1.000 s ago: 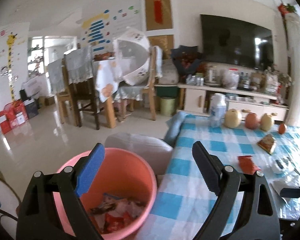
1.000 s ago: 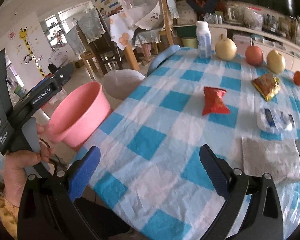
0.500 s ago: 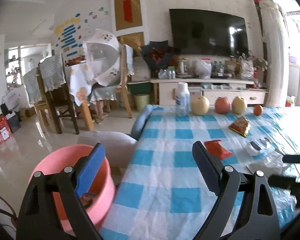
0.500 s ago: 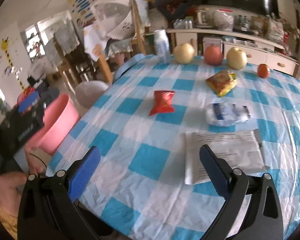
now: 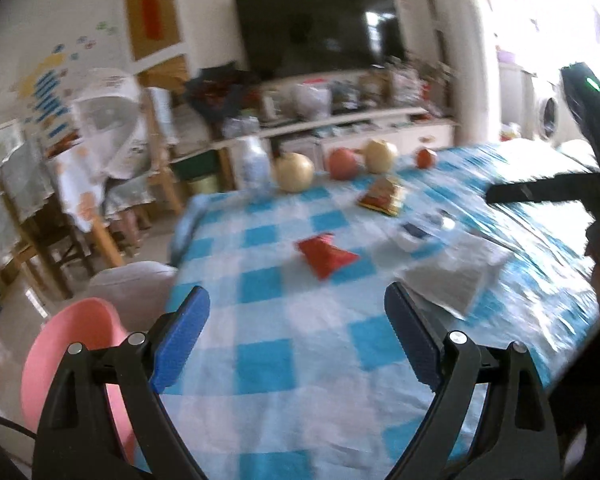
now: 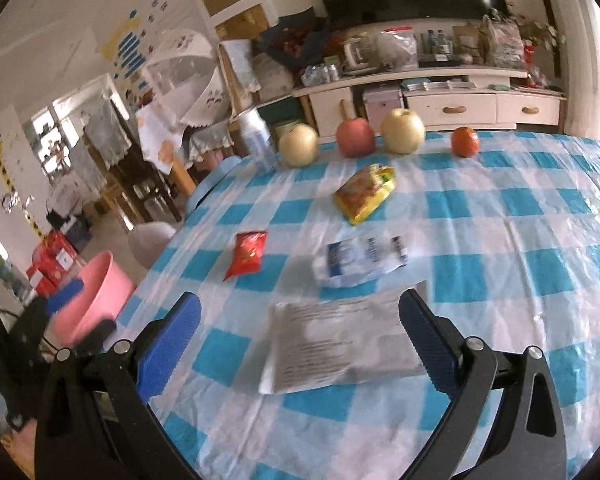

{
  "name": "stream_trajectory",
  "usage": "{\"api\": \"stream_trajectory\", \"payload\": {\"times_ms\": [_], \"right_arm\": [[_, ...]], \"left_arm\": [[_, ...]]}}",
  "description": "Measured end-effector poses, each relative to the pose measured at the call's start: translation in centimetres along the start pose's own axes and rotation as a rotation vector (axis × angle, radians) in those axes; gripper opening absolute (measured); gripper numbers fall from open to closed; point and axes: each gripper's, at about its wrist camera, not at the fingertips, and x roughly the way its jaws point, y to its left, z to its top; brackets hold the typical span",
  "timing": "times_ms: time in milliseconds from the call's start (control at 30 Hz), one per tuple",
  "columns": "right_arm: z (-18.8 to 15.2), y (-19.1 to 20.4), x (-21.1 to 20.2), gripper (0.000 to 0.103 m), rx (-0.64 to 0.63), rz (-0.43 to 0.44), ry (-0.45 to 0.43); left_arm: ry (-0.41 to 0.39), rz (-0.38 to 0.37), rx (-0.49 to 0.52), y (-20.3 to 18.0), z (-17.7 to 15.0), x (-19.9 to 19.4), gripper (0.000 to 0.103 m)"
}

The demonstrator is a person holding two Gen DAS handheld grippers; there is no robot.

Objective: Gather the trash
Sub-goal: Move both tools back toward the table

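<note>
While both tools angle down over a blue-and-white checked tablecloth (image 6: 500, 240), the left gripper (image 5: 296, 336) stands with its blue ribbed pads spread wide and nothing between them, filling the lower part of its frame. The right gripper (image 6: 300, 332) is spread just as wide at the bottom of its own view, its pads to either side of a flat grey printed packet (image 6: 340, 344) that lies on the cloth, neither pad touching it.

Beyond that packet, toward mid-frame, sits a crumpled white-and-blue plastic wrapper (image 6: 360, 260). A red foil snack bag (image 6: 248, 254) lies to its left, and a yellow-orange snack bag (image 6: 364, 194) above it, nearer the far edge. All four pieces lie apart from one another.

Along the far edge of the table, upper centre, stand a white plastic bottle (image 6: 256, 140), a pale round pear (image 6: 298, 146), a red apple (image 6: 355, 137), a second pale fruit (image 6: 403, 131) and a small orange one (image 6: 465, 142).

A round pink plastic bucket (image 6: 96, 300) sits below the table's edge at the lower left of the right wrist view, partly hidden by the black frame of the left tool. Its inside cannot be seen. The left wrist view is blurred.
</note>
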Motion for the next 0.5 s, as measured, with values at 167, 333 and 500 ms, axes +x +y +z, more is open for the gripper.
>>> {"api": "stream_trajectory", "payload": {"times_ms": [167, 333, 500], "right_arm": [[0.8, -3.8, -0.3, 0.098, 0.071, 0.024, 0.006], [1.5, -6.5, -0.2, 0.097, 0.114, 0.050, 0.033], [2.0, -8.3, 0.3, 0.081, 0.148, 0.077, 0.068]], "left_arm": [[0.059, -0.134, 0.100, -3.9, 0.4, 0.7, 0.090], [0.112, -0.204, 0.239, -7.9, 1.0, 2.2, 0.090], [0.171, -0.292, 0.351, -11.4, 1.6, 4.2, 0.090]]}}
